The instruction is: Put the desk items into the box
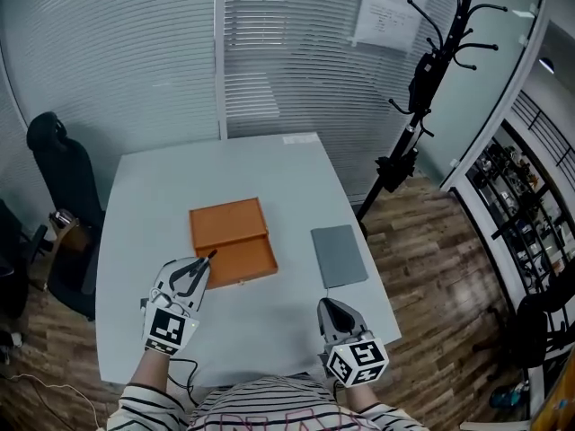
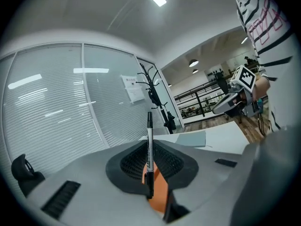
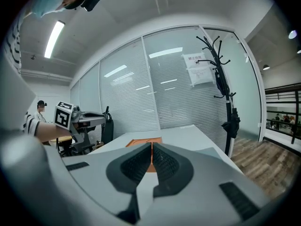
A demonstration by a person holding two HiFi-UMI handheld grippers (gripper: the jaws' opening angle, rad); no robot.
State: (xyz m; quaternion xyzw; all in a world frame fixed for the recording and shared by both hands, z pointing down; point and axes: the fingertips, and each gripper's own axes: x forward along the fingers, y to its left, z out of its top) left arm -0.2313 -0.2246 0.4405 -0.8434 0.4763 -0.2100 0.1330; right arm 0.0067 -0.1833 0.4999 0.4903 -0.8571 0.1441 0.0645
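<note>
- Now my left gripper (image 2: 150,171) has its jaws closed on a black pen (image 2: 149,140), which stands upright between them.
- The pen tip is by the left side of the open orange box (image 1: 229,227) on the table (image 1: 269,164).
- My right gripper (image 3: 151,157) has its jaws pressed together, with nothing between them.

The pen (image 2: 149,149) looks smooth plastic, the orange box (image 1: 232,243) matt, the wooden floor (image 1: 431,268) glossy.
</note>
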